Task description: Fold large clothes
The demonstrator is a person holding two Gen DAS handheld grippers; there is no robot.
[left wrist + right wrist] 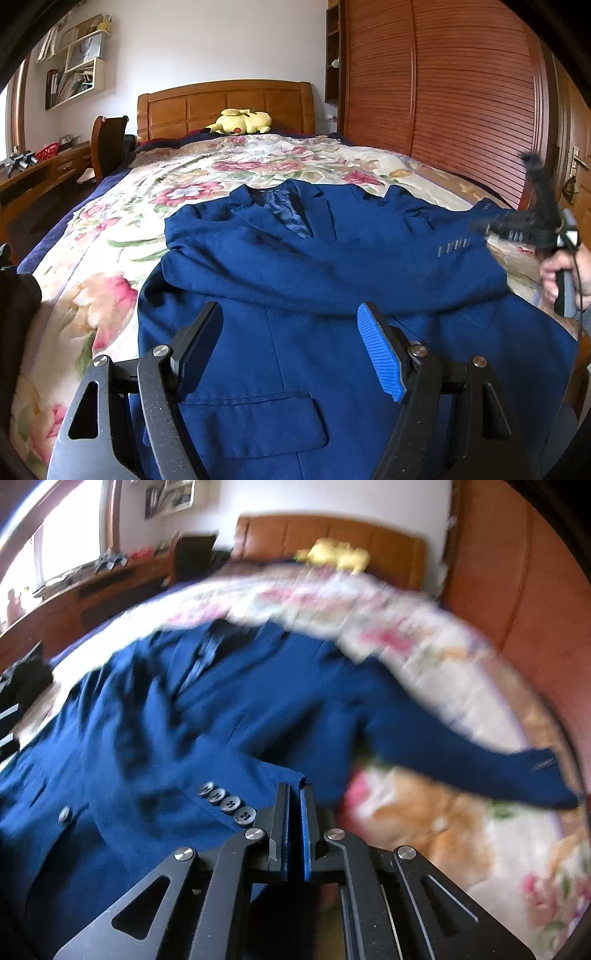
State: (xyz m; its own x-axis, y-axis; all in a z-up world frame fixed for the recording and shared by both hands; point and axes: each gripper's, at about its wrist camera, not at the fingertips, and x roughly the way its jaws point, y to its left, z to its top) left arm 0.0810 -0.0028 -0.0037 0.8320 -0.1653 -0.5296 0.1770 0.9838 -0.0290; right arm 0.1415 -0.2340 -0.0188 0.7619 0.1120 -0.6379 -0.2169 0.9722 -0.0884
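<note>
A: Where does the jacket (332, 280) lie?

B: Face up on the floral bedspread (122, 236), collar toward the headboard (225, 107), hem toward the cameras. One sleeve (369, 277) is folded across the chest; the other sleeve (461, 753) stretches out to the side over the bedspread.

A: And the left gripper (290, 332)?

B: It hovers above the lower front panel, jaws wide apart with nothing between them. A flap pocket (255, 424) shows just below the gap.

A: The right gripper (294, 794)?

B: Its jaws are clamped together on the cuff end of the folded sleeve; a fold of blue cloth sits pinched at the fingertips. Four cuff buttons (227, 803) lie just beside them, to the left in the right wrist view. That view is blurred.

A: Is the holder visible?

B: In the left wrist view, a hand (557, 269) grips the right gripper's handle at the right edge.
</note>
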